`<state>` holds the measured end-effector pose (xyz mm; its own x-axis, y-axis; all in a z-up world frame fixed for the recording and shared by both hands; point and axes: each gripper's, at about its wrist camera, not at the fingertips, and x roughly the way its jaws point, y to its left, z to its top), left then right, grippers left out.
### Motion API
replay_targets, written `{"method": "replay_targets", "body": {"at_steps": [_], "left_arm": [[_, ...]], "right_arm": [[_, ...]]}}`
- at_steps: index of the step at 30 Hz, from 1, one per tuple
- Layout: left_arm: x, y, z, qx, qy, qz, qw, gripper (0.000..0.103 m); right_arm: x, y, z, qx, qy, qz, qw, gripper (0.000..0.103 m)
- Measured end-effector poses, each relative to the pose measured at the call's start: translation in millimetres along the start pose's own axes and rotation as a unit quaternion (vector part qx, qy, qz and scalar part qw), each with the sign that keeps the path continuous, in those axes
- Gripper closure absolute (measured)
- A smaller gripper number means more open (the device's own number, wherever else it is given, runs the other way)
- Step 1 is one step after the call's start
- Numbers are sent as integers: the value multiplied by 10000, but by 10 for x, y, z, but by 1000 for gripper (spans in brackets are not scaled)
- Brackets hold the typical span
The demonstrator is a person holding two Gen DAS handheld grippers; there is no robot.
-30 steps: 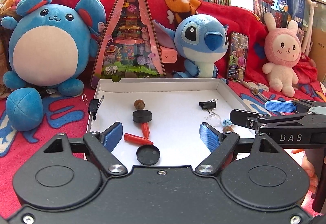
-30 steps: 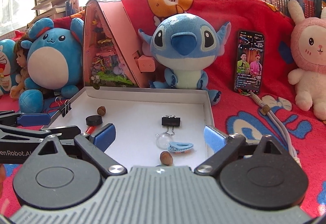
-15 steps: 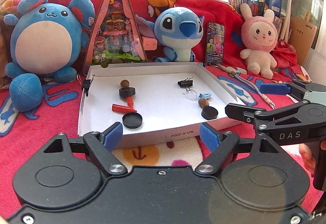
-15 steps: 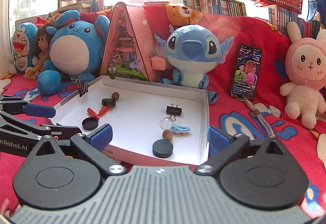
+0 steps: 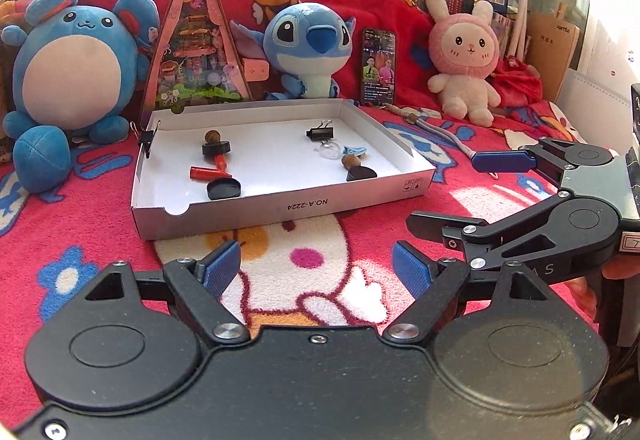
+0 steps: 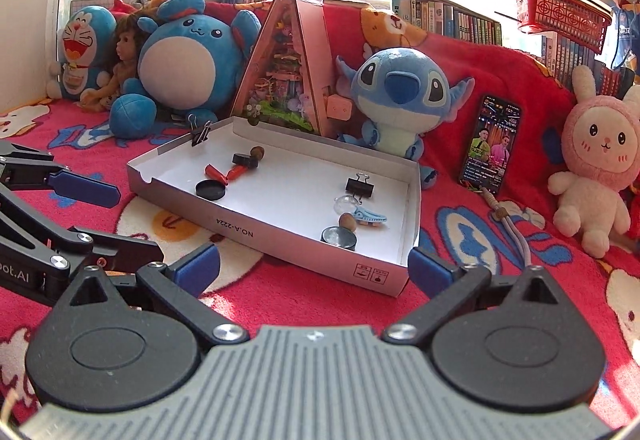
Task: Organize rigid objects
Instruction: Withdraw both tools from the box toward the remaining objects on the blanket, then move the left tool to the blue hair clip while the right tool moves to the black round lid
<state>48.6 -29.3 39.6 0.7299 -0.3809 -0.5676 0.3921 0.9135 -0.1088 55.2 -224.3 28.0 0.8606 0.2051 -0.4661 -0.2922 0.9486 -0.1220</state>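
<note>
A shallow white cardboard box (image 5: pixel 288 206) (image 6: pixel 304 240) lies on the red blanket. In it are black round caps (image 5: pixel 223 189) (image 6: pixel 210 190), red pegs (image 5: pixel 206 173), brown nuts (image 5: pixel 351 161) (image 6: pixel 347 221), a black binder clip (image 5: pixel 320 132) (image 6: pixel 359 186), a clear bulb (image 5: pixel 331 151) and a small blue piece (image 6: pixel 372 217). My left gripper (image 5: pixel 318 270) is open and empty, held back in front of the box. My right gripper (image 6: pixel 312 266) is open and empty, in front of the box's near right corner; it also shows in the left wrist view (image 5: pixel 452 196).
Plush toys stand behind the box: a round blue one (image 5: pixel 72 80), Stitch (image 5: pixel 312 44) and a pink rabbit (image 5: pixel 466 56). A triangular pink diorama (image 5: pixel 196 40) and a phone (image 5: pixel 378 66) lean on the back. A cable (image 6: pixel 516 236) runs right of the box.
Both grippers have pulled back from over the box to well in front of it. A black cap now lies near the nut at the box's right side.
</note>
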Motion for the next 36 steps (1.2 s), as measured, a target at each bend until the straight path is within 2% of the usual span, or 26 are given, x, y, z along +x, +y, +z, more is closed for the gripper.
{"method": "replay_targets", "body": {"at_steps": [13,20,23,27,29,31,34,35,36], "left_arm": [[-132,-72,-369,33,369,-247,9990,22],[-132,-158,-464,129,539,-471,9974,32],[-120,-203,-485,105,583,-581,9966,40],[-83,-249,-481,29,605,-709,9956,59],[-47,-266,-471,-50,627,-760,9951,62],[-21,-288,-463,-60,620,-749,9952,68],[5,-328,-460,-34,605,-707,9957,72],[10,-335,-460,-17,609,-678,9958,80],[18,-342,-459,7,627,-650,9959,83]], "right_arm": [[-162,13,-311,67,227,29,9997,0],[-221,16,-429,-7,329,66,9994,0],[-245,22,-465,-51,343,96,9994,0],[-293,2,-520,-112,379,84,9992,0],[-317,-36,-544,-69,427,62,9990,0],[-339,-76,-568,9,457,59,9989,0],[-359,-107,-595,71,482,78,9988,0],[-364,-106,-601,76,485,94,9988,0],[-368,-102,-607,76,485,113,9987,0]]}}
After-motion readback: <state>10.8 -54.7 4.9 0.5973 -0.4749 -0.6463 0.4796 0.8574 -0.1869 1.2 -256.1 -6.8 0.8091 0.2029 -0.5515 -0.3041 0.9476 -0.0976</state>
